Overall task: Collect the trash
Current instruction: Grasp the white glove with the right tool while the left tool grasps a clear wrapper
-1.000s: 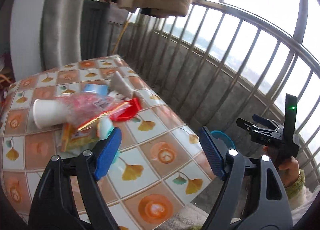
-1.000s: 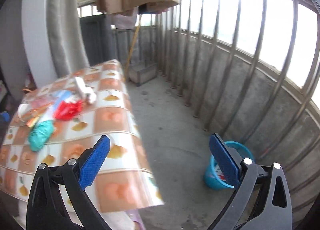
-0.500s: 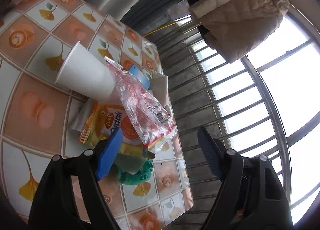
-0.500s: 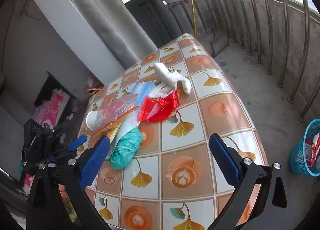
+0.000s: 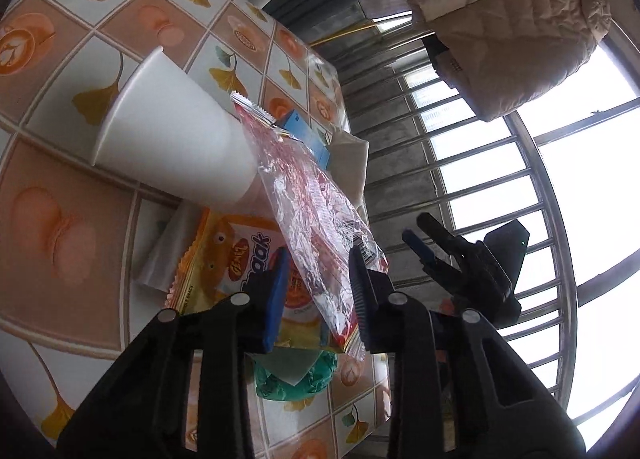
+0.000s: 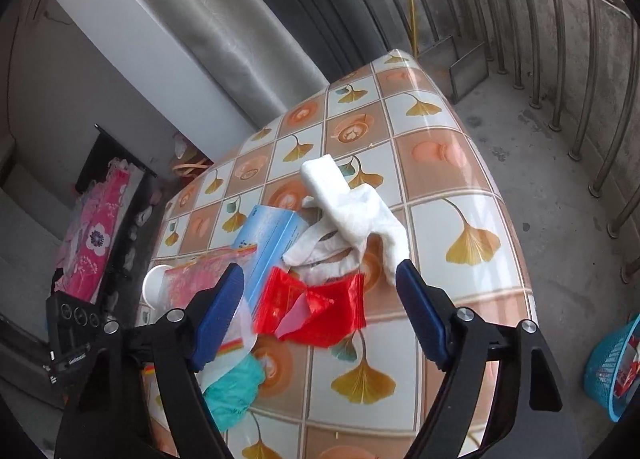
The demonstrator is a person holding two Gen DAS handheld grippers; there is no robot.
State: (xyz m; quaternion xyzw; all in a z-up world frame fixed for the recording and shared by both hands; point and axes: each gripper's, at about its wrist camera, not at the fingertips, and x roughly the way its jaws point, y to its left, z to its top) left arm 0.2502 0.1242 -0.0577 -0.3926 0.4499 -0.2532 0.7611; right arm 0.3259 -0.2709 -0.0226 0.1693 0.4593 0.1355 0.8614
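1. Left gripper (image 5: 316,291): jaws narrowed to a small gap; the lower end of a crinkled clear wrapper with red print (image 5: 316,211) lies between the blue pads (image 5: 274,295); whether the pads press it cannot be told.
2. Clear wrapper runs from the gripper up over the base of a white paper cup (image 5: 168,139); cup lies on its side on the table (image 5: 60,219), mouth toward the left of the view.
3. Under the wrapper: an orange snack packet (image 5: 224,255), flat on the tablecloth; a teal crumpled bag (image 5: 296,379) lies below the left gripper's pads.
4. Right gripper (image 6: 320,311): jaws wide open, holding nothing; it hangs above a red foil wrapper (image 6: 320,307).
5. Just beyond the red wrapper: white tissue (image 6: 352,215) and a light blue box (image 6: 272,235), touching each other.
6. Blue basket (image 6: 612,367) stands on the floor, well apart from the table, at the right edge of the right wrist view; some trash in it.
7. Beige jacket (image 5: 516,31) hangs by the railing.
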